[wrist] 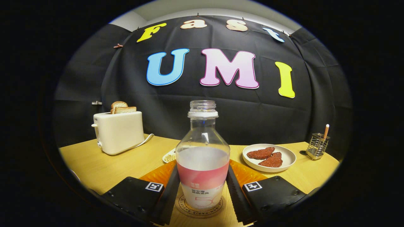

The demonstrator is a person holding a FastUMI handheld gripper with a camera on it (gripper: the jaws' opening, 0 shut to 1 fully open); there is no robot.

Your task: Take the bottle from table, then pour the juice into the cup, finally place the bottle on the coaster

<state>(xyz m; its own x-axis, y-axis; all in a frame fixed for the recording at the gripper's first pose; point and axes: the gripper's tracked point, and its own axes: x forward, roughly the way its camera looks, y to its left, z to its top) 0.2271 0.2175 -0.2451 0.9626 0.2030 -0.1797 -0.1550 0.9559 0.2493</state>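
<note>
A clear, uncapped bottle [202,164] with a pink and white label stands upright between my fingers. Whitish juice fills it to about the shoulder. Its base rests on a round cork coaster [189,206] with printed lettering on the wooden table [104,167]. My gripper [202,171] is shut on the bottle, one finger [169,195] pressed against each side of the label. An orange ribbed mat or dish [156,175] shows behind the fingers on both sides of the bottle.
A cream toaster [118,132] with two toast slices [123,108] stands at the back left, its cord trailing right. A small dish of beans [169,156] sits behind the bottle. A white plate [288,162] with two reddish-brown pieces and a wire holder [317,146] stand to the right.
</note>
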